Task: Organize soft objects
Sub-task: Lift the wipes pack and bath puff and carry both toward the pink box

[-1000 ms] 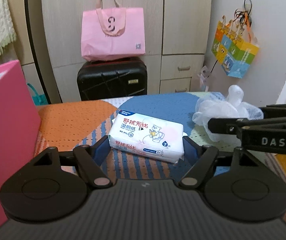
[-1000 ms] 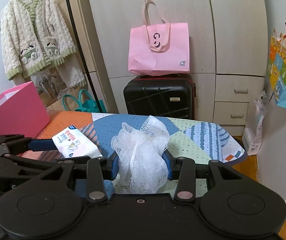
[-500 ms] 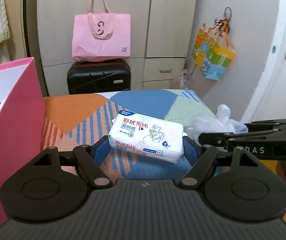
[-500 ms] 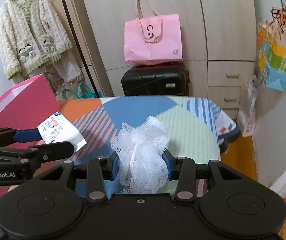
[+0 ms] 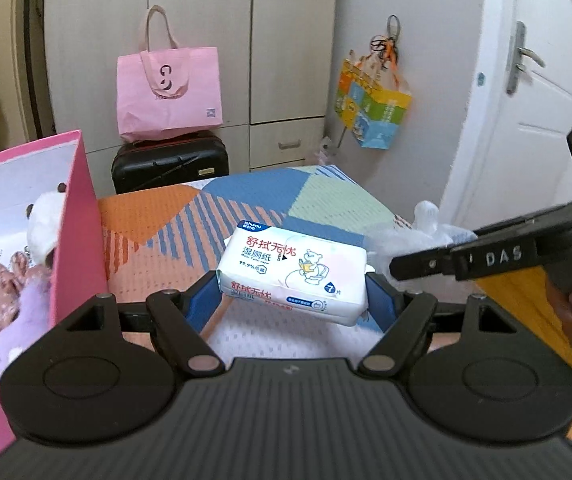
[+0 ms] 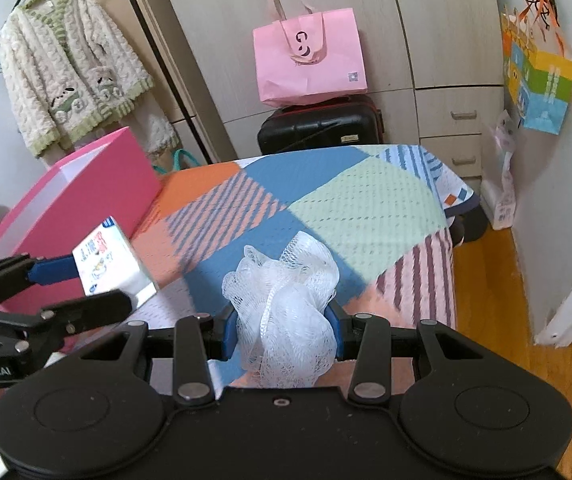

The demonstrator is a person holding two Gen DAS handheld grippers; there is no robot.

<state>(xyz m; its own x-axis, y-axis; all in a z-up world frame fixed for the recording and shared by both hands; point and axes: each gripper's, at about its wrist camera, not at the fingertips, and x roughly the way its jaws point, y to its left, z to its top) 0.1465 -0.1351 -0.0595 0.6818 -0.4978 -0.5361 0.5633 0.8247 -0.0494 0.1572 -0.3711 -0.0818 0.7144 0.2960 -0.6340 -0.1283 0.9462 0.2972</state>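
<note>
Left gripper (image 5: 292, 294) is clamping the wipes pack (image 5: 292, 276) w/ both pads, hovering beside the pink box (image 5: 75, 216).

A bench (image 6: 370, 204) draped in a patchwork cloth (image 5: 189, 236) of orange, blue, pale green and striped panels fills the middle of a small bedroom, its far end close to a black suitcase (image 6: 322, 126). The cloth hangs over the bench's right edge above a wooden floor (image 6: 486, 280). An open pink box (image 6: 85, 200) stands directly on the cloth along the bench's left side, and soft toys (image 5: 17, 280) show inside it in the left wrist view. White mesh fabric (image 5: 286, 340) lies on the near part of the cloth.
</note>
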